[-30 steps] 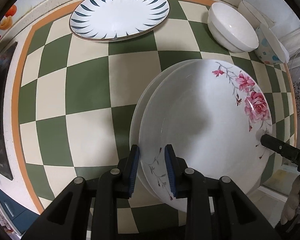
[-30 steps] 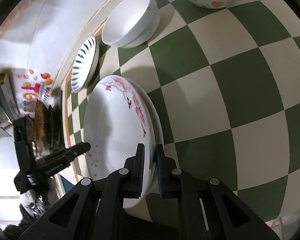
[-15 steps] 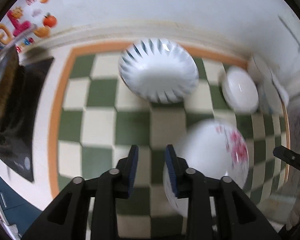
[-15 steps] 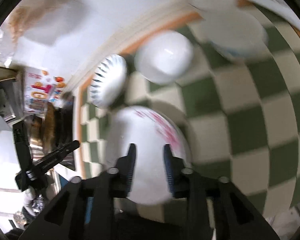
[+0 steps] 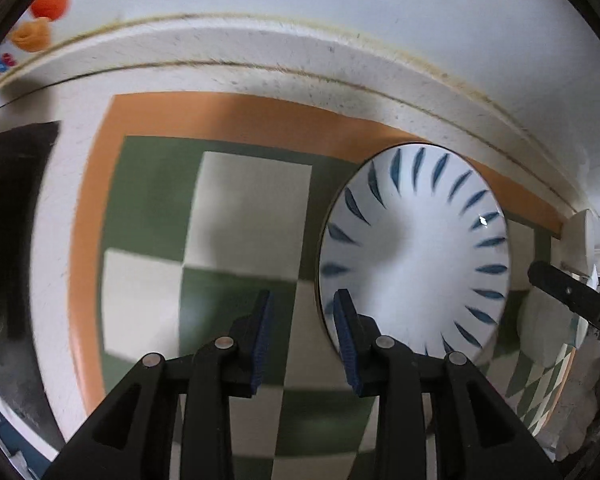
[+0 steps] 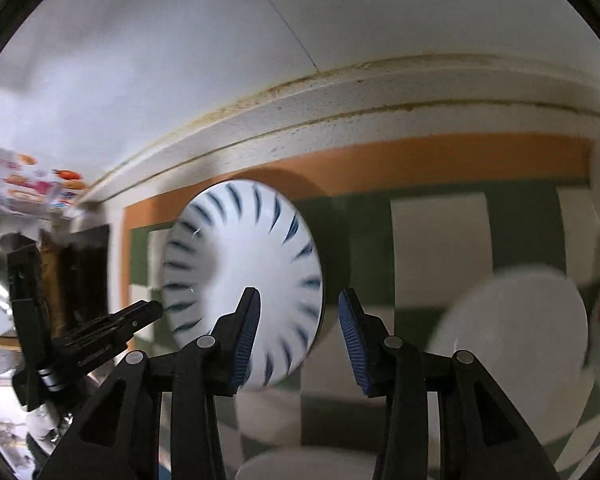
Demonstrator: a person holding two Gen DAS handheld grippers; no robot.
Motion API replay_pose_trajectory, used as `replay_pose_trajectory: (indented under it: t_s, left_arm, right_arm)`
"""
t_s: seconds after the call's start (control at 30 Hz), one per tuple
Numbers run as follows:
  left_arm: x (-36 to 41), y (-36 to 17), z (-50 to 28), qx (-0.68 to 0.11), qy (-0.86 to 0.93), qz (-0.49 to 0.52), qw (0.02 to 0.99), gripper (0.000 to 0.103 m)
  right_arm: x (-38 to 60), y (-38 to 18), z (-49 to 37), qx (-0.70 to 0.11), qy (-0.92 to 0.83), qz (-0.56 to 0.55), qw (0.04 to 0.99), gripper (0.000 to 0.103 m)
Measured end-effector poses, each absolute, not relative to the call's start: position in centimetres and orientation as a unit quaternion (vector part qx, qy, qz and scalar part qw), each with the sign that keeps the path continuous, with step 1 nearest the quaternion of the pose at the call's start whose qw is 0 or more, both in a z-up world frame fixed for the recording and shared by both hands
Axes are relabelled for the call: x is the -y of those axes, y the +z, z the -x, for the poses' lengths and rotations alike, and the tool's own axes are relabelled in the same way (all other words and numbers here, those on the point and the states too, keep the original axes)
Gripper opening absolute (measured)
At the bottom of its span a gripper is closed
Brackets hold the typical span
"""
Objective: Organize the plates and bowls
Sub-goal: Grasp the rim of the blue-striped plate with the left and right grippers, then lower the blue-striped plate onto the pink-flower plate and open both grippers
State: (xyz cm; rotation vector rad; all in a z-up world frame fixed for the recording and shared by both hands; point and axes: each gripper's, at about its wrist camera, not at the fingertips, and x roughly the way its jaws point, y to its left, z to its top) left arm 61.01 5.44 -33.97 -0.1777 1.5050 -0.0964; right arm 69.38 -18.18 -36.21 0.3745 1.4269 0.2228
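Observation:
A white plate with blue leaf marks lies on the green and cream checkered cloth near the back wall. My left gripper is open at its left rim, with the right fingertip over the rim. In the right wrist view the same plate sits ahead, and my right gripper is open around its right rim. A white bowl shows blurred at the right. The rim of a white plate shows at the bottom.
The orange-bordered checkered cloth runs to a raised white ledge at the wall. A black stove top lies left. A white cup stands at the far right. The left gripper's body shows in the right wrist view.
Both grippers have let go of the flowered plate, opened, and moved back to the blue-leaf plate. The flowered plate has dropped out of the left wrist view.

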Motion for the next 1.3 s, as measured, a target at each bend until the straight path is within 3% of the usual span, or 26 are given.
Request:
replay_pose_trajectory:
  t_s: [0.13, 0.27, 0.5, 0.8, 1.3]
  left_arm:
    - [-5.2, -35.3, -62.1, -0.683, -0.056, 0.078, 0.724, 0.028]
    - [-4.5, -35.3, -62.3, -0.674, -0.075, 0.073, 0.731, 0.015]
    - [-4.3, -34.8, -62.1, -0.674, -0.073, 0.069, 0.732, 0.014]
    - [-4.5, -30.3, -61.2, -0.66, -0.093, 0.059, 0.743, 0.014]
    - [0.3, -24.2, -49.9, -0.646, -0.12, 0.016, 0.754, 0.014]
  right_arm:
    - [18.1, -38.3, -71.3, -0.667, 0.095, -0.16, 0.722, 0.042]
    - [17.8, -40.0, -71.7, -0.682, 0.104, -0.157, 0.707, 0.01]
    - [18.2, -39.8, -70.9, -0.674, 0.105, -0.162, 0.713, 0.01]
    - [19.0, -35.8, -68.0, -0.658, 0.115, -0.177, 0.723, 0.01]
    - [24.0, -28.5, -55.0, -0.627, 0.124, -0.193, 0.744, 0.01]
